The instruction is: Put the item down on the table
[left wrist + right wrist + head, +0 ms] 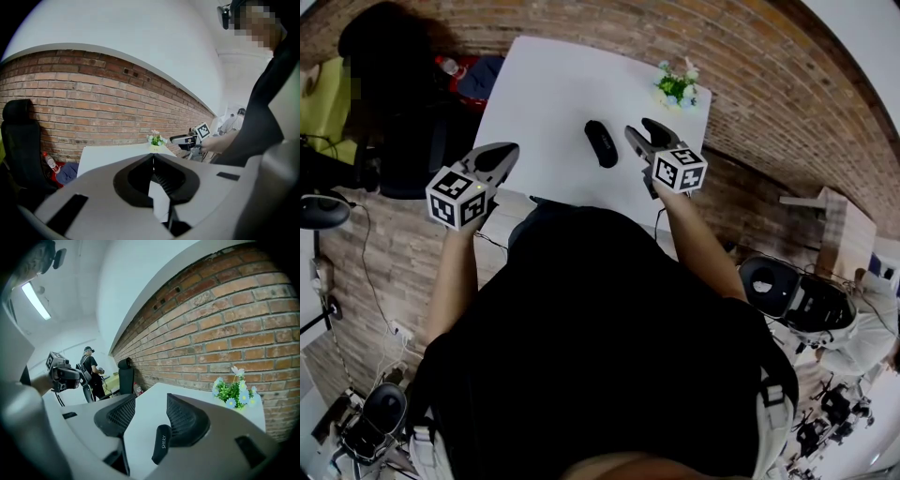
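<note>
**A:** Looking down from the head view, where is the black item [601,143]?

**B:** Lying on the white table [534,103], just left of the right tool [647,133].

**A:** Gripped?

**B:** No. The right gripper view shows that tool's jaws apart, with the black item low in the gap and untouched. Its print shows only there.

**A:** And the left tool [152,157]?

**B:** Clenched and empty. Its own view misses the black item entirely.
</note>
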Tool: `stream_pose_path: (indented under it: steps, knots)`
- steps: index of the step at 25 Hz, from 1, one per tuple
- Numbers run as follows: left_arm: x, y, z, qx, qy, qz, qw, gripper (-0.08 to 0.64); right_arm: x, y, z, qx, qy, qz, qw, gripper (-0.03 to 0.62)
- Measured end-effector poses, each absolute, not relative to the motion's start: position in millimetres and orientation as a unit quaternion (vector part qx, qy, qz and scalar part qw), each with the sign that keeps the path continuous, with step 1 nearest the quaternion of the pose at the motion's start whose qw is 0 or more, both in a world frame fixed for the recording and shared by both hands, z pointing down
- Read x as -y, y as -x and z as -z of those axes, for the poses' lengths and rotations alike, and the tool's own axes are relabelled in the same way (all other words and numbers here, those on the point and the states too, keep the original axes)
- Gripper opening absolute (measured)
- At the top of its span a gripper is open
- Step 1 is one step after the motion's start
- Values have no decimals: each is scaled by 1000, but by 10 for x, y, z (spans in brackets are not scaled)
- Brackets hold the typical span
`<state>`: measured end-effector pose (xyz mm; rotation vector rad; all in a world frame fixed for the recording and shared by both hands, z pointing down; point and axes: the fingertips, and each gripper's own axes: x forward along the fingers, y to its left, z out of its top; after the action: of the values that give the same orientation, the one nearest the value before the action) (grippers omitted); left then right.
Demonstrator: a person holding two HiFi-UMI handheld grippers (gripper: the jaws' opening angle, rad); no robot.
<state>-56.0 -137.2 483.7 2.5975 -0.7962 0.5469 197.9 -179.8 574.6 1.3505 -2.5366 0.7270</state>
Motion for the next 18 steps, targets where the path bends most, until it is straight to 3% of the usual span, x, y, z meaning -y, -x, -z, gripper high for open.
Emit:
stream_pose_path:
  steps: [18]
  knots:
    - [1265, 300, -4844, 261, -928, -201, 175, 11, 1547, -2156, -5279, 852, -475, -210, 65, 135]
